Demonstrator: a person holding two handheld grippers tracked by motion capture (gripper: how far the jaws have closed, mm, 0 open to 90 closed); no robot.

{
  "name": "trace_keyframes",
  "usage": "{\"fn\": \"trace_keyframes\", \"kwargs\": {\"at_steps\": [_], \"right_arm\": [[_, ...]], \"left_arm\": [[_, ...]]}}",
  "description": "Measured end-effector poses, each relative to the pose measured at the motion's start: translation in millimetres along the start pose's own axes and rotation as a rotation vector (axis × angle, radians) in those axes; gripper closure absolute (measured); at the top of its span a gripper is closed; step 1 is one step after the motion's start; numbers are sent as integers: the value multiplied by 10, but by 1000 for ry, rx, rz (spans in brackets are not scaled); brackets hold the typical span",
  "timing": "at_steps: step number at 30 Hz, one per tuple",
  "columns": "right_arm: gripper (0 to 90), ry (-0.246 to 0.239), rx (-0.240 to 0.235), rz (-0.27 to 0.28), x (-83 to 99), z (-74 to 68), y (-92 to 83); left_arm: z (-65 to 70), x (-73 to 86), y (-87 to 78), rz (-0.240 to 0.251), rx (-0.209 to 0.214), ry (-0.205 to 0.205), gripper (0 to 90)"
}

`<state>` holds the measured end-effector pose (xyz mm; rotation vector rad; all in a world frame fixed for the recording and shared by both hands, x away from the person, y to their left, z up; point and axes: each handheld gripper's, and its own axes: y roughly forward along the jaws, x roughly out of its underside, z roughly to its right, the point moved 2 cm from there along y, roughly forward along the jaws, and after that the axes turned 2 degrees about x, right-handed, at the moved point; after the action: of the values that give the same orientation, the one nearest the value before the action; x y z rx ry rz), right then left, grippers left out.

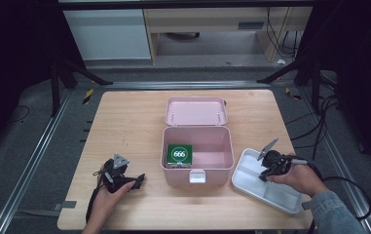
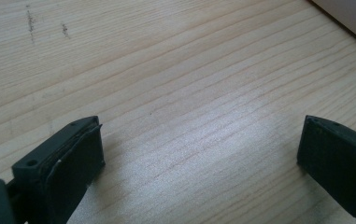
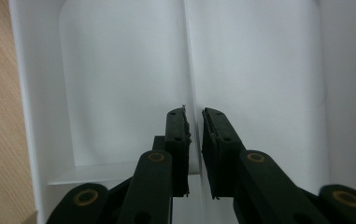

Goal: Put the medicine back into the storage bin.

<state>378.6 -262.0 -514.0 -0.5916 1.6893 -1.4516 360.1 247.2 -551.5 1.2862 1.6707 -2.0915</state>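
An open pink box (image 1: 224, 146) stands mid-table with its lid (image 1: 196, 111) tipped back. A green packet marked 666 (image 1: 179, 154) lies in its left half. To the right lies a white divided tray (image 1: 245, 168). My right gripper (image 1: 262, 174) (image 3: 195, 116) points down into the tray (image 3: 119, 79). Its jaws are nearly together, one on each side of the tray's raised divider (image 3: 186, 56), and pinch it. My left gripper (image 1: 139, 180) (image 2: 201, 144) rests on the bare wood left of the box, wide open with nothing between its jaws.
The pink box's latch tab (image 1: 197, 176) sticks out toward the front edge. The wooden table (image 1: 124, 122) ends close behind both hands. A corner of the pink box (image 2: 353, 18) shows at the upper right of the left gripper view. Cables (image 1: 319, 122) lie on the floor to the right.
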Motion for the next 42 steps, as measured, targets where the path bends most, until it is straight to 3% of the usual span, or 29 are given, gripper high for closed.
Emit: {"fn": "trace_keyframes", "kwargs": {"at_steps": [12,22,28,35,42], "right_arm": [[847,-6,-7,-20,-4,10,36],[894,-45,3,-35,-42,11,38],[898,-24,-3,17,-2,50,-49],[899,33,0,110,73,126,-271],[899,54,19,156,109,193,-481]], "left_arm": [[0,0,0,0,0,0,0],[0,0,0,0,0,0,0],[0,0,0,0,0,0,0],[0,0,0,0,0,0,0],[0,0,0,-1,-1,0,0]]}}
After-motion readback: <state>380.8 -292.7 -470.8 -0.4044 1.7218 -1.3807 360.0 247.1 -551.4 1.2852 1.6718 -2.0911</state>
